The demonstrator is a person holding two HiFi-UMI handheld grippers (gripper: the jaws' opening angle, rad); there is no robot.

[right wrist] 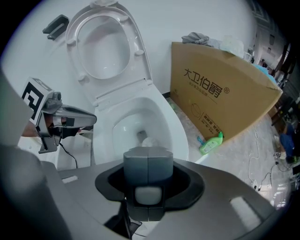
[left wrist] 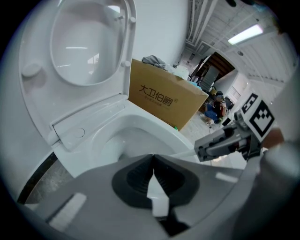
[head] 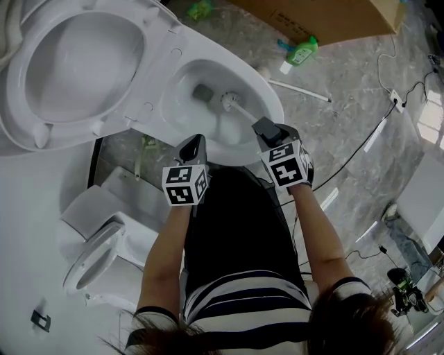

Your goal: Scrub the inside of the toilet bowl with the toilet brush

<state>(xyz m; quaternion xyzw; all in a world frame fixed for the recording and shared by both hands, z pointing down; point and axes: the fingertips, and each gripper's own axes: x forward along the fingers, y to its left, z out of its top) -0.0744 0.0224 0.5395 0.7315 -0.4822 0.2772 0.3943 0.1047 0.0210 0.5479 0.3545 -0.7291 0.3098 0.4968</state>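
The white toilet [head: 270, 93] stands with its seat and lid [head: 28, 104] raised. Inside the bowl, the toilet brush [head: 229, 101] has its white head down beside the dark drain, and the handle slopes up to my right gripper [head: 267, 132], which is shut on it. The right gripper view shows the brush head [right wrist: 150, 142] low in the bowl, beyond the right gripper [right wrist: 148, 154], whose jaws are clamped on the handle's white end. My left gripper [head: 193, 149] hovers over the bowl's near rim, shut, with nothing seen in it. In its own view the left gripper [left wrist: 153, 161] has its jaws together above the bowl [left wrist: 140, 131].
A large cardboard box [head: 326, 17] stands beyond the toilet, with a green bottle [head: 302, 50] at its foot. A white rod [head: 298, 90] and cables [head: 361, 149] lie on the marble floor to the right. Another white toilet [head: 94, 253] sits at lower left.
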